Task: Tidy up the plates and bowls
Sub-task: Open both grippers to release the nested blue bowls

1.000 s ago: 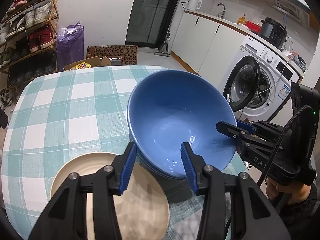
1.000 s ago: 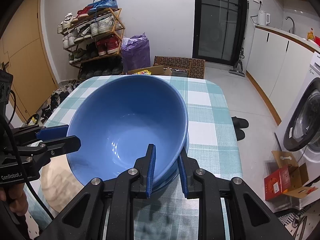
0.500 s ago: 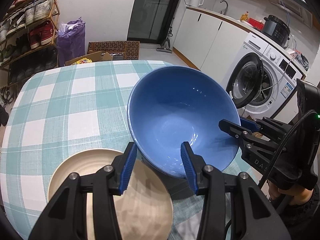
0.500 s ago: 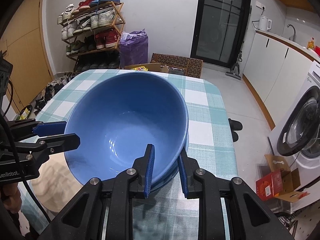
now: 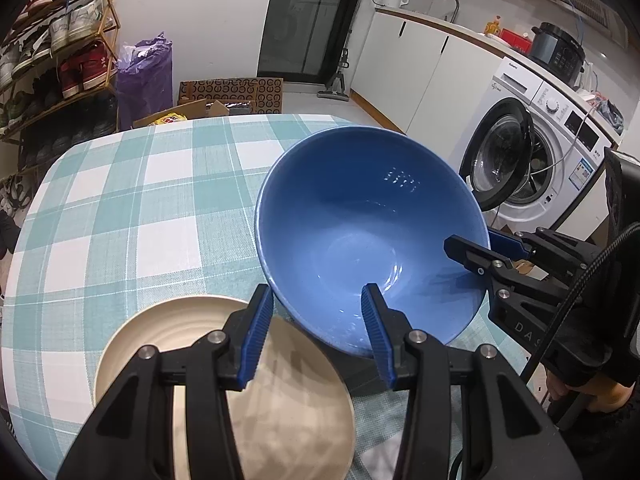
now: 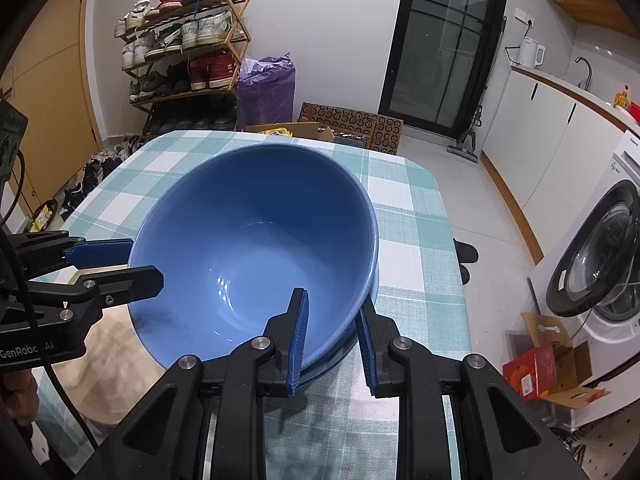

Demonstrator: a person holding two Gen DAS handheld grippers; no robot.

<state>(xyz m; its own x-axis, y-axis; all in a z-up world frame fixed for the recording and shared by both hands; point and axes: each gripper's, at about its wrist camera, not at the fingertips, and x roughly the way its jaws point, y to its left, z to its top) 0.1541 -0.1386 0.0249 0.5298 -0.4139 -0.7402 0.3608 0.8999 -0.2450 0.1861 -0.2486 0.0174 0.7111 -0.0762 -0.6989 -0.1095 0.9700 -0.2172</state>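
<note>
The right gripper (image 6: 330,334) pinches the near rim of the blue bowl (image 6: 256,264), one finger inside the wall and one outside, so the bowl hangs tilted ahead of it with its far rim raised. A second blue rim shows just beneath, which suggests another bowl sits under it.

The left gripper (image 5: 316,332) is spread part way, its right finger inside the bowl's edge and its left finger outside. Whether the pads touch the wall cannot be told, so it looks placed to steady the bowl, not carry it.

Below the left gripper a cream plate (image 5: 168,336) lies flat on the checked counter (image 5: 120,208). The bowl overhangs the plate's edge, likely because it is meant to land there.
</note>
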